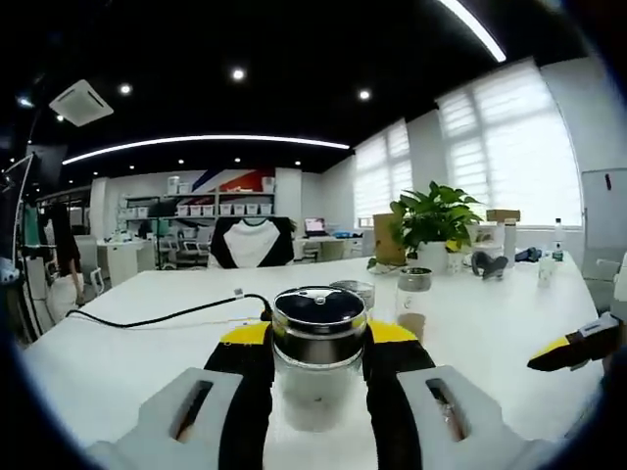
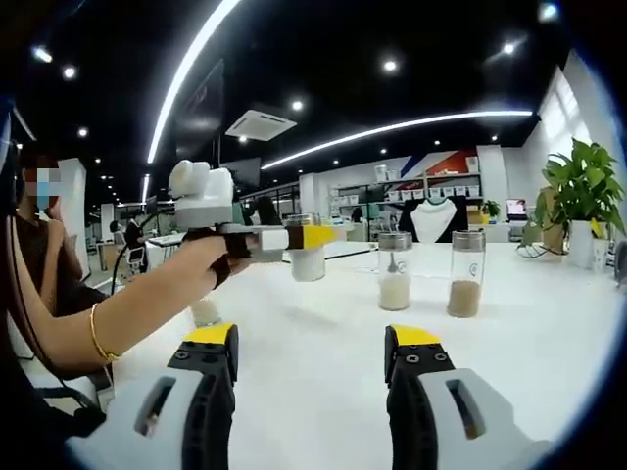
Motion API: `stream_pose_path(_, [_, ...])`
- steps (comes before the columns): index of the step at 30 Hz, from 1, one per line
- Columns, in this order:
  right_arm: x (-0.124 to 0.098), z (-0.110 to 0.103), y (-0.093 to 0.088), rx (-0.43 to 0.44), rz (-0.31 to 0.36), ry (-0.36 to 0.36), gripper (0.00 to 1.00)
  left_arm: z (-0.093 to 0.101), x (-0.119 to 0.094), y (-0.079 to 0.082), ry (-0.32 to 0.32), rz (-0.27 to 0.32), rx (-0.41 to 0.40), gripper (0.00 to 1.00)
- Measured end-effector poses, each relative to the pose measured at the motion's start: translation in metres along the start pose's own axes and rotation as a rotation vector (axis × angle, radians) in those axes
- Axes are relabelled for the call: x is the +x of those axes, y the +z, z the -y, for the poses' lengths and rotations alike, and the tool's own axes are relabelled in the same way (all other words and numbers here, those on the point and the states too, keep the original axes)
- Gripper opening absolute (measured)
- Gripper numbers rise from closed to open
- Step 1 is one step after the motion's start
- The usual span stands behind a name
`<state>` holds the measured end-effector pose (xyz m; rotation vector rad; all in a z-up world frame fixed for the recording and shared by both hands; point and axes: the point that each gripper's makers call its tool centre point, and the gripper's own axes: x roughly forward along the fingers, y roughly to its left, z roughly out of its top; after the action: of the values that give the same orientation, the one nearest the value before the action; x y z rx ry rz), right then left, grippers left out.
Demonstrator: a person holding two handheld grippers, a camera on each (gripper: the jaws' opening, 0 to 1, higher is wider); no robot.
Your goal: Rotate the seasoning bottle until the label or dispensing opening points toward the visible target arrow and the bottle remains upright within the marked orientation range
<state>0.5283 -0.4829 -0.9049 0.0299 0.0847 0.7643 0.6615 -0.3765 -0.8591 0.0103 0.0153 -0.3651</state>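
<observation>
— Left gripper view first: what do the jaws hold?
— The left gripper point(image 1: 318, 338) clamps a seasoning bottle point(image 1: 318, 357) between its yellow-tipped fingers point(image 1: 245, 343); the bottle stands upright over the white table point(image 1: 147, 362). A black cable point(image 1: 167, 315) lies behind, a potted plant point(image 1: 436, 220) further back.
— And the right gripper view?
— The right gripper point(image 2: 311, 343) hangs above the table with its jaws wide apart, gripping nothing. The left gripper appears beyond, bottle pinched and lifted. Two other jars point(image 2: 395, 271) stand near.
</observation>
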Motion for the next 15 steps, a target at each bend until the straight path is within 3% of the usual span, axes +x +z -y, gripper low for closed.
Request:
stream_pose_path(5, [0.003, -0.004, -0.001, -0.003, -0.005, 0.012, 0.59, 0.014, -0.008, -0.011, -0.034, -0.021, 0.002, 0.36])
stream_pose_path(15, [0.005, -0.007, -0.003, -0.012, -0.010, 0.023, 0.59, 0.041, -0.021, -0.013, -0.133, -0.018, -0.009, 0.36])
